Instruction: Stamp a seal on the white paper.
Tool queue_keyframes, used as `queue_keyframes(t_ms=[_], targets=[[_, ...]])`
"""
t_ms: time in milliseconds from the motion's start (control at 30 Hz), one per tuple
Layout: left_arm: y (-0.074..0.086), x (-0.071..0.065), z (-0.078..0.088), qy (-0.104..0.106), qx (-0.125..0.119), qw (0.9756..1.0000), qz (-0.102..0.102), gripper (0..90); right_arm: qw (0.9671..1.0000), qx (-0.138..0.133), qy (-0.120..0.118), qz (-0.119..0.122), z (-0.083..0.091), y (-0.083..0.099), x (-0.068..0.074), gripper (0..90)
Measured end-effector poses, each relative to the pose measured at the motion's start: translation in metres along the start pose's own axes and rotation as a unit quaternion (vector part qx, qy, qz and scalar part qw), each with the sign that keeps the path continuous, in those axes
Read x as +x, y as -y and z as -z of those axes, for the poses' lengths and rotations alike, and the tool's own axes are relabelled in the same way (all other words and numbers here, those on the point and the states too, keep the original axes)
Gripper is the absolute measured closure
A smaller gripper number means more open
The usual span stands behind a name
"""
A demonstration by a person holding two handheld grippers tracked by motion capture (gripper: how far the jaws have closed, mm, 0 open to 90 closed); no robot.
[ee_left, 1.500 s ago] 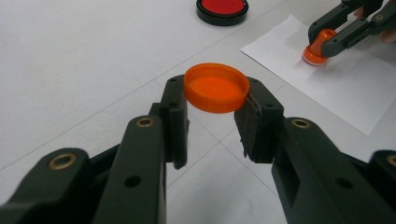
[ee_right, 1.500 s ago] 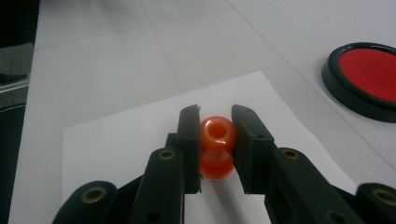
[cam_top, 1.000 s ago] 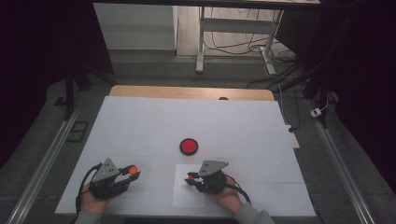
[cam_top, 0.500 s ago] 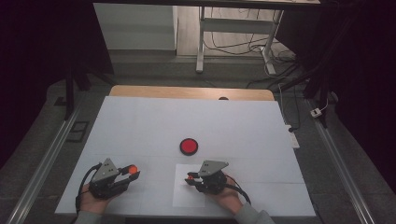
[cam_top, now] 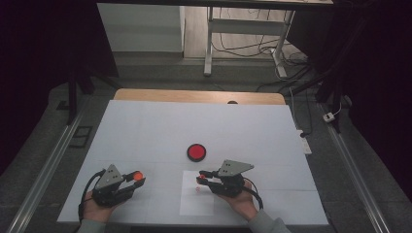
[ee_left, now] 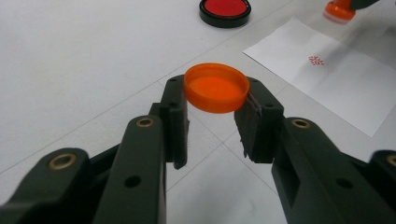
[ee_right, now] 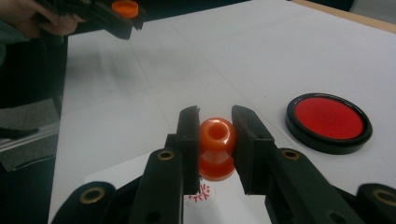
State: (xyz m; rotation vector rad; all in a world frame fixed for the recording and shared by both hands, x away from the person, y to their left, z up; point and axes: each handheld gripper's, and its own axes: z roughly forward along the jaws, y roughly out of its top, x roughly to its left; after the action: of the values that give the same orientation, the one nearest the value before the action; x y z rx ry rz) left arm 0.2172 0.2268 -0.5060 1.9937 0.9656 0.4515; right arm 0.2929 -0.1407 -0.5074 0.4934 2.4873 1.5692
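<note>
In the high view, the left gripper (cam_top: 137,176) is pinching a small orange cap (cam_top: 138,174) at its jaw tips, while the right gripper (cam_top: 200,178) is gripping an orange stamp (cam_top: 202,177) over the near paper sheet (cam_top: 197,204), with the red ink pad (cam_top: 197,152) lying just beyond its jaws on the white table (cam_top: 145,126). In the left gripper view, the jaws are closing nearly as far as they go on the cap (ee_left: 216,87), which is sitting right at their tips with its open side facing up; it is looking light, thin and smooth, so the rim is likely to slip or pop out unless the pads are squeezing across its full width. The sheet (ee_left: 345,88) with a red print (ee_left: 316,60) is lying off beyond the right jaw. In the right gripper view, the jaws are clamping the stamp (ee_right: 216,148) at its waist between the tips; its long axis is standing roughly upright, knob up and printing face pointing down, hanging just above a red mark (ee_right: 201,195) on the paper below the jaws. The stamp is seeming rigid, light plastic, best held at that narrow neck
</note>
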Motion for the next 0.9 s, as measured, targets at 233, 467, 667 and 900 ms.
queue_keyframes(t_ms=[233,467,667,900], targets=[[0.000,0.000,0.000,0.000,0.000,1.0000,-0.001,65.3,0.9999,-0.007,-0.001,-0.015,0.007,-0.001,-0.007,72.3],[0.000,0.000,-0.001,0.000,0.001,1.0000,-0.002,65.3,0.9993,-0.024,0.003,-0.027,0.015,-0.003,-0.011,72.3],[0.000,0.000,-0.001,0.001,0.001,1.0000,-0.003,65.3,0.9985,-0.038,0.010,-0.038,0.023,-0.005,-0.015,72.3],[0.000,0.000,-0.001,0.001,0.002,1.0000,-0.003,65.3,0.9970,-0.058,0.022,-0.046,0.036,-0.009,-0.020,72.3]])
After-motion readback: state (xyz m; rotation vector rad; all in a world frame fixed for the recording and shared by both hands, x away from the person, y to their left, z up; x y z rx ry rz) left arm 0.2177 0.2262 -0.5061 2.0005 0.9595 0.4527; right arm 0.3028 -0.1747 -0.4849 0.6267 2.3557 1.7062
